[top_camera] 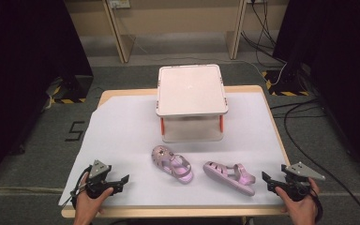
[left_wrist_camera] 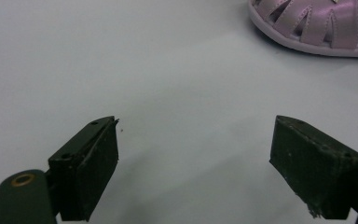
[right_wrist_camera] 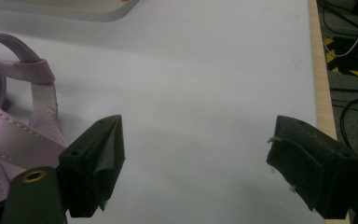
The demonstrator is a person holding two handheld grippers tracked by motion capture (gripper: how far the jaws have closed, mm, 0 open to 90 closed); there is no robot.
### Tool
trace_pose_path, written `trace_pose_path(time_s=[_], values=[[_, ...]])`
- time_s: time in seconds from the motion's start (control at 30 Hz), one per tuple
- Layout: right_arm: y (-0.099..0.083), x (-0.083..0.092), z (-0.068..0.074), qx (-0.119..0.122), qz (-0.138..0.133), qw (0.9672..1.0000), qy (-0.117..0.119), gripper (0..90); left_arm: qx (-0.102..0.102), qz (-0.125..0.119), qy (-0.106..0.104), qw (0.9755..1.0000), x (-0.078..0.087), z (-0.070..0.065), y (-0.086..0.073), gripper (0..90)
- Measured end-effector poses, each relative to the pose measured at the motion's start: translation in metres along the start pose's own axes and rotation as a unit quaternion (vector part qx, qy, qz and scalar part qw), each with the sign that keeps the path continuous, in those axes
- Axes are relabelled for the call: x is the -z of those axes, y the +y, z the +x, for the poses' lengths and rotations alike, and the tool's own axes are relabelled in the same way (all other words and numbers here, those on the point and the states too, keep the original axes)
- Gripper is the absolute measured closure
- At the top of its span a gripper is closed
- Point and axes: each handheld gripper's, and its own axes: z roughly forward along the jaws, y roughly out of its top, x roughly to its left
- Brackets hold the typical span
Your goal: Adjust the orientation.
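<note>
High view: two pink sandals lie on the white table cover, untouched, so the work reads as not yet begun. The left sandal lies at about 6 o'clock from the two-tier white rack; the right sandal lies near it at its 4 o'clock, the two apart. Both rack shelves are bare (presumably the destination, a judgement only). The left gripper sits at the near left edge, well apart from the left sandal at its 2 o'clock; the right gripper sits at the near right edge, just beside the heel of the right sandal. Nothing lies between grippers and sandals; cables trail over the floor beyond the table. Left gripper view: jaws spread wide with nothing between them, bare cover ahead, a sandal's strapped side at 1 o'clock. Right gripper view: jaws spread wide and empty, a sandal strap at 10 o'clock close to the left jaw, the rack's edge at 11 o'clock, the table's wooden rim at 2 o'clock. Left to do: grasping and moving both sandals.
</note>
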Motion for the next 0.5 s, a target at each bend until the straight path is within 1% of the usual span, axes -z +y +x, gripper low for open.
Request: trace_pose_path(time_s=[0.17,0.2,0.27,0.4,0.43,0.47,0.5], values=[[0.000,0.000,0.000,0.001,0.001,1.0000,-0.001,18.8,-0.001,0.001,-0.001,1.0000,0.000,-0.001,0.000,14.9],[0.000,-0.001,0.000,0.005,0.000,1.0000,0.000,18.8,0.000,0.001,-0.002,1.0000,0.000,-0.001,0.000,14.9],[0.000,-0.001,0.000,0.002,0.002,1.0000,0.001,18.9,0.004,0.001,-0.005,1.0000,-0.001,-0.003,0.000,14.9],[-0.001,-0.001,0.001,0.000,0.003,1.0000,0.000,19.3,0.018,-0.008,-0.023,0.9995,-0.001,-0.010,0.003,14.9],[-0.001,-0.001,0.001,0.000,0.003,1.0000,0.000,19.3,0.018,-0.009,-0.028,0.9994,-0.001,-0.012,0.004,14.9],[-0.001,-0.002,0.000,0.004,0.003,1.0000,0.001,19.5,0.020,-0.015,-0.041,0.9989,-0.002,-0.021,0.007,14.9],[-0.001,-0.002,0.000,0.005,0.003,1.0000,0.001,19.5,0.019,-0.014,-0.048,0.9986,-0.003,-0.026,0.008,14.9]])
